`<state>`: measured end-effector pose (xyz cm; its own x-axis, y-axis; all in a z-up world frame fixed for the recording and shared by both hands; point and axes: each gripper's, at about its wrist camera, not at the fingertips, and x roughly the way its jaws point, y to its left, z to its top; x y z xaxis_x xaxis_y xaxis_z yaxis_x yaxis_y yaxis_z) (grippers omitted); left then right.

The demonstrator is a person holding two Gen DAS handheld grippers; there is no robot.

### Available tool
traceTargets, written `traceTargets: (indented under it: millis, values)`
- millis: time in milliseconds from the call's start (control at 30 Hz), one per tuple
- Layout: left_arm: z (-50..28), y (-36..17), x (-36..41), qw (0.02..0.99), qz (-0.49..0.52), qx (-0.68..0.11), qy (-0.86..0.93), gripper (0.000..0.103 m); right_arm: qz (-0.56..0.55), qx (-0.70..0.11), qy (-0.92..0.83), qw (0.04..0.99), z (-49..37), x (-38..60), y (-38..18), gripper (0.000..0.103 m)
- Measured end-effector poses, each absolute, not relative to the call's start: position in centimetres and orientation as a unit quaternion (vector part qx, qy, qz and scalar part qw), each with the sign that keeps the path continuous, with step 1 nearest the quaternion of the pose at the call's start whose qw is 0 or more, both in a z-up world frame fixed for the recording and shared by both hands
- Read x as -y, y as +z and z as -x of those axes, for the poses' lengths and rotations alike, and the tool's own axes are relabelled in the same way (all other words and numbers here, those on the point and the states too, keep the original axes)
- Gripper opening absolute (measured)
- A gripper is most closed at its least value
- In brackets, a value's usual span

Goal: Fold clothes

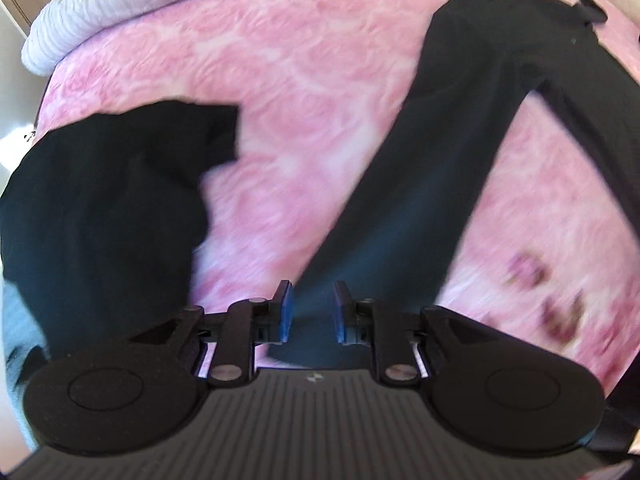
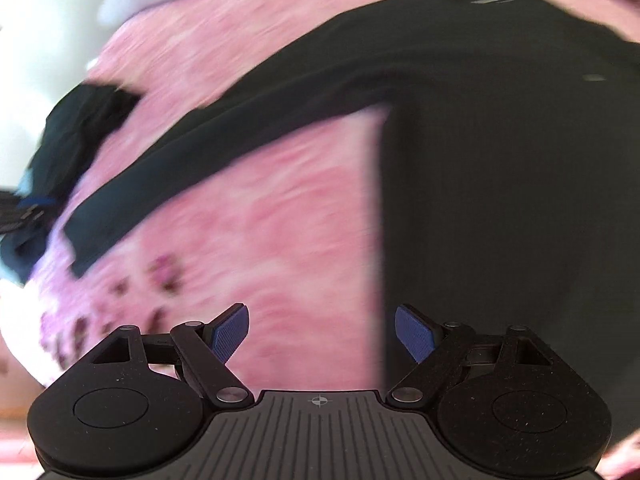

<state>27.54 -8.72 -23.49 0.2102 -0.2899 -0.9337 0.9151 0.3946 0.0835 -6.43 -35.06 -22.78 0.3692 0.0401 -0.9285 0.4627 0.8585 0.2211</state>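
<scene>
A pair of black trousers (image 1: 460, 128) lies spread on the pink bedspread (image 1: 260, 80), waist at the far right and legs apart. My left gripper (image 1: 313, 312) hovers over the hem end of one leg. Its blue pads stand a narrow gap apart, and I see the cloth below them, not pinched. In the right wrist view the trousers (image 2: 500, 200) fill the right side, with one leg stretching away to the lower left. My right gripper (image 2: 320, 332) is wide open over bare bedspread (image 2: 288, 220), just left of the nearer leg, holding nothing.
A second dark garment (image 1: 100, 200) lies crumpled at the left edge of the bed and shows again as a dark garment (image 2: 80, 128) in the right wrist view. A pale ribbed pillow (image 1: 120, 4) sits at the far left. Both views are blurred.
</scene>
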Motion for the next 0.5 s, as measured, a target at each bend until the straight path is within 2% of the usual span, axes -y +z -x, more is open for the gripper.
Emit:
traceTargets:
  millis: [233,367,500]
  values:
    - [-17.8,-21.4,21.7,0.69,-0.337,-0.426,-0.478,0.024,-0.21,-0.489,-0.233,0.814,14.3,50.3,-20.4,0.084]
    - [-10.1,-20.2,31.2,0.702,-0.34,-0.41,-0.473,0.025,-0.19,-0.462,-0.251,0.829,19.7,62.6,-20.2,0.084]
    - [-1.7,-19.3,41.0,0.705,-0.347,-0.424,-0.45,0.026,-0.216,-0.459,-0.252,0.824,24.1,76.4,-21.1,0.084]
